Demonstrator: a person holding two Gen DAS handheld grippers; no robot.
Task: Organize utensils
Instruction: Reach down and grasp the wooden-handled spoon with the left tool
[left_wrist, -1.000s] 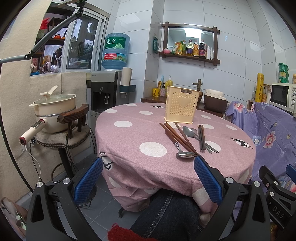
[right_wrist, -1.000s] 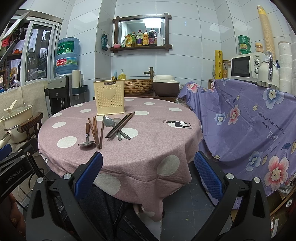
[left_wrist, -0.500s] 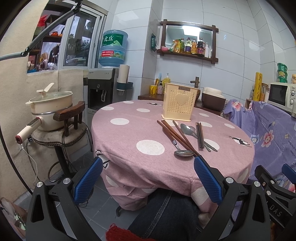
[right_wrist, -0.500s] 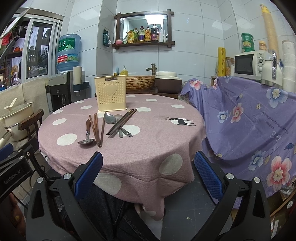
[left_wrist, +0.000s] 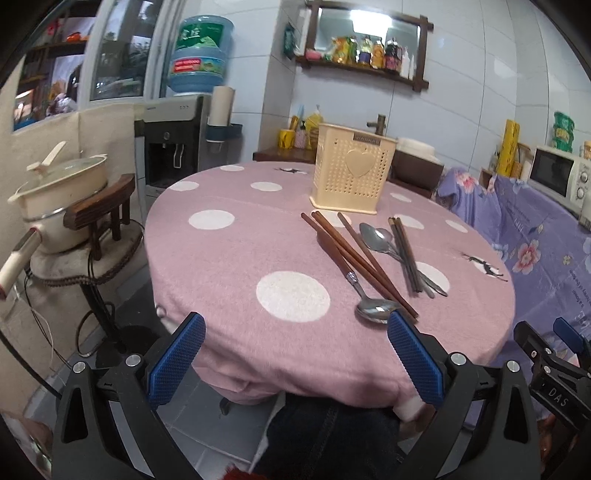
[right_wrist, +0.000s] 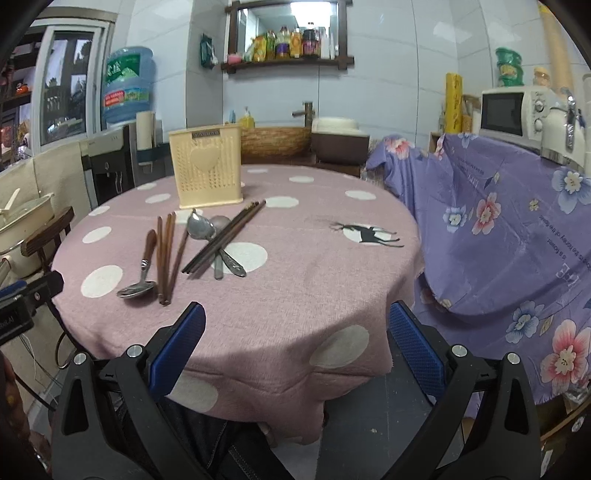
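So the utensils are all loose on the pink dotted worktop (right_wrist: 295, 295), nothing sorted yet. From my right cam: wooden-handled spoon (right_wrist: 142, 269) at about 10 o'clock, brown chopsticks (right_wrist: 166, 254) touching beside it, then 2 metal spoons (right_wrist: 207, 230) under the dark chopsticks (right_wrist: 225, 236) toward 11. The cream holder (right_wrist: 207, 170) stands upright behind them at 12; I can't see inside it from here.

Left claw (left_wrist: 295, 354) and right claw (right_wrist: 295, 350) are both spread wide, gripping nothing, hanging off the near edge.

My worry: that pile overlaps, so pinching 1 chopstick probably drags its neighbours or rolls one off. The cloth looks loose too, so a low approach could snag it and shift everything.
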